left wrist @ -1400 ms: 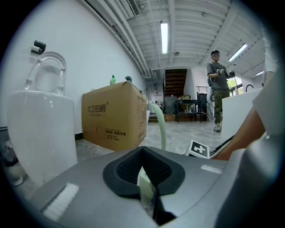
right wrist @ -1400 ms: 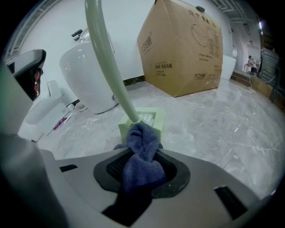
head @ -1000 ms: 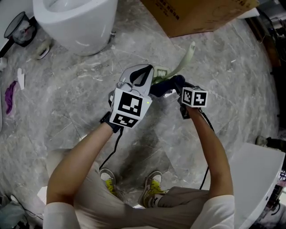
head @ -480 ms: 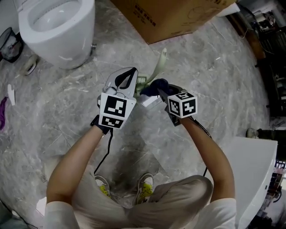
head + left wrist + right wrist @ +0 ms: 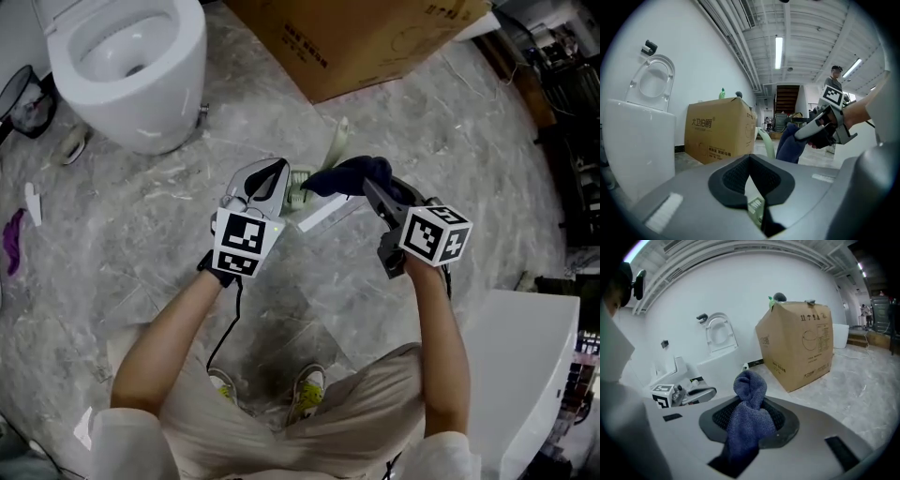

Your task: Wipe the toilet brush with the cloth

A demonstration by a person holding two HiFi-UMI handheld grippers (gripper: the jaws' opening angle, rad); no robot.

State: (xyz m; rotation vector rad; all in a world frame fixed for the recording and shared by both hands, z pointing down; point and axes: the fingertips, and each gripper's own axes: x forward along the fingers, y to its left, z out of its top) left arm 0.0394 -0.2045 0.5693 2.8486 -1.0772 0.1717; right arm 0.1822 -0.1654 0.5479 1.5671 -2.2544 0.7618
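Observation:
The toilet brush is pale green; its curved handle (image 5: 337,136) rises toward the cardboard box and its head (image 5: 300,178) sits at my left gripper (image 5: 281,178). In the left gripper view the jaws (image 5: 757,208) are shut on a ribbed green part of the brush, and the handle (image 5: 767,143) arcs ahead. My right gripper (image 5: 372,189) is shut on a dark blue cloth (image 5: 349,173), which bunches just right of the brush head, close to it. The right gripper view shows the cloth (image 5: 749,416) standing up out of the gripper (image 5: 750,430).
A white toilet (image 5: 131,56) stands at the upper left and a large cardboard box (image 5: 366,37) at the top. A white fixture (image 5: 525,375) fills the lower right. A purple scrap (image 5: 11,239) lies at the far left on the grey marble floor (image 5: 141,216).
My right gripper has drawn back to the right and down with the cloth, off the brush. My left gripper still holds the brush in about the same place.

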